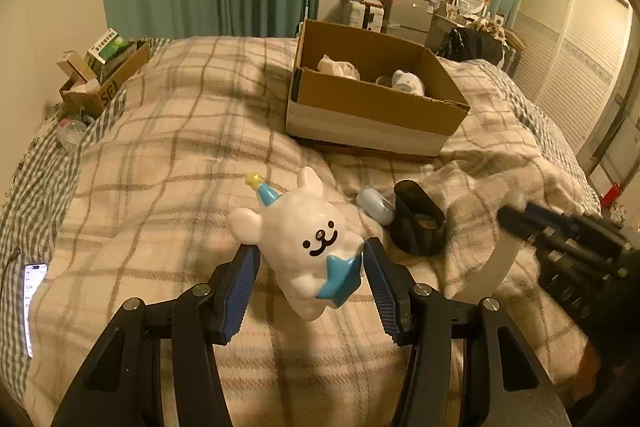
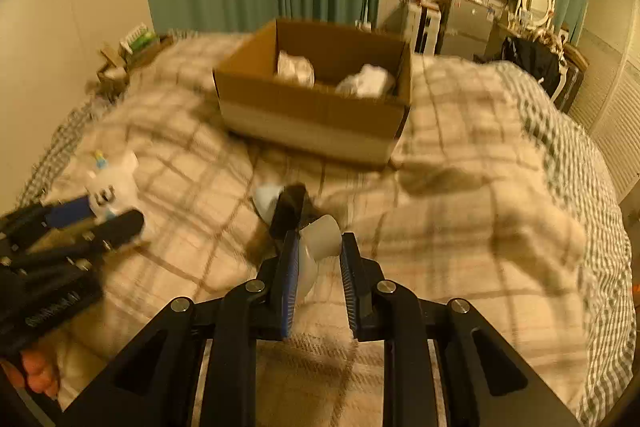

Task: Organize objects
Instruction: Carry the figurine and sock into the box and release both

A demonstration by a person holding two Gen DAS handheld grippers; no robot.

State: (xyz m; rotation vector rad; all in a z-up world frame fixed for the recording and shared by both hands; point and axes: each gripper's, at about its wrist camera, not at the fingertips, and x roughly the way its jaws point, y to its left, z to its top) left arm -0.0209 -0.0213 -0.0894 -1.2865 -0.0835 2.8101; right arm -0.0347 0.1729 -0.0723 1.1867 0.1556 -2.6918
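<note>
Nearest, the left gripper (image 1: 310, 259) has its blue pads closed on a white bear figurine (image 1: 302, 245), held tilted above the plaid blanket (image 1: 160, 187). The right gripper (image 2: 318, 259) pinches a pale cup-like object (image 2: 320, 237) — too blurred to name. Just beyond, a black container (image 1: 418, 221) and a pale blue item (image 1: 376, 205) lie mid-bed. Farther on, toward the bed's far edge, the open cardboard box (image 1: 372, 107) already holds white things. Likely step: carrying — next, lift over the box's near wall and release inside.

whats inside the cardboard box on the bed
Inside the cardboard box: a crumpled white bundle at the back and a white object to the right. The near wall hides the floor in front.
</note>
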